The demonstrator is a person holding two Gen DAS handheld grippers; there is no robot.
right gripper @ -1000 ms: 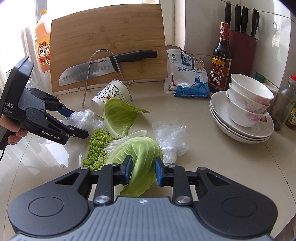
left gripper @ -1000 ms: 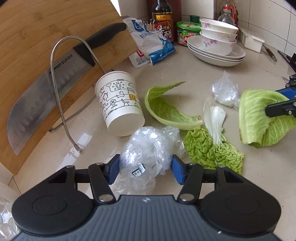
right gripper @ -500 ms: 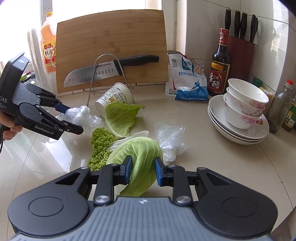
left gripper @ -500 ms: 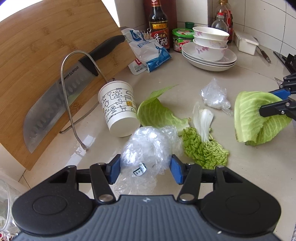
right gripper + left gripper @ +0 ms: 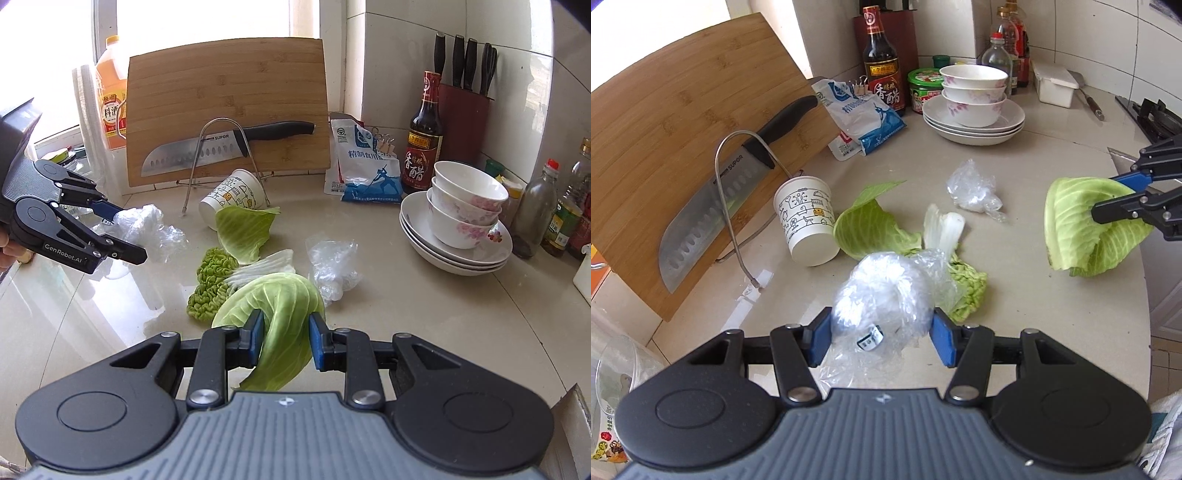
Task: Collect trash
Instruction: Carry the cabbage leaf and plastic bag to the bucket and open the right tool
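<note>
Left gripper [image 5: 879, 338], blue pads about half apart, clamped on a crumpled clear plastic bag [image 5: 882, 295] carrying a small black-and-white label, held off the pale glossy countertop [image 5: 1034, 317]. Right gripper [image 5: 286, 341], jaws nearly closed, pinching a folded pale green cabbage leaf [image 5: 284, 310], likewise clear of the counter.

Seen only from the left wrist: a stove grate [image 5: 1156, 118] at the far right edge, a white lidded box [image 5: 1054, 83] by the tiled wall, a green-lidded jar [image 5: 925, 88] behind the dishes, a glass container [image 5: 613, 373] at the lower left. Right gripper from the side here, leaf hanging from its fingers [image 5: 1123, 205].

Seen only from the right wrist: an orange jug of liquid [image 5: 110, 99] by the window, a dark red knife block [image 5: 465, 114] with black handles, and part of a hand [image 5: 9, 247] behind the left gripper, bag bulging past its fingertips [image 5: 110, 210].

Shared by both views, lying on the counter: a tipped white paper cup with line drawings [image 5: 807, 221], a second flat cabbage leaf [image 5: 871, 225] touching it, a crinkled green leaf with a white stalk [image 5: 964, 284], and a smaller crumpled clear bag [image 5: 973, 188] well apart from the cup. Behind: a bamboo cutting board [image 5: 225, 99] leaning upright, a black-handled steel knife [image 5: 225, 146] on a wire rack [image 5: 221, 155], a blue and white pouch [image 5: 365, 166], a dark sauce bottle with a red label [image 5: 423, 140], and stacked white floral bowls on white plates [image 5: 461, 225].
</note>
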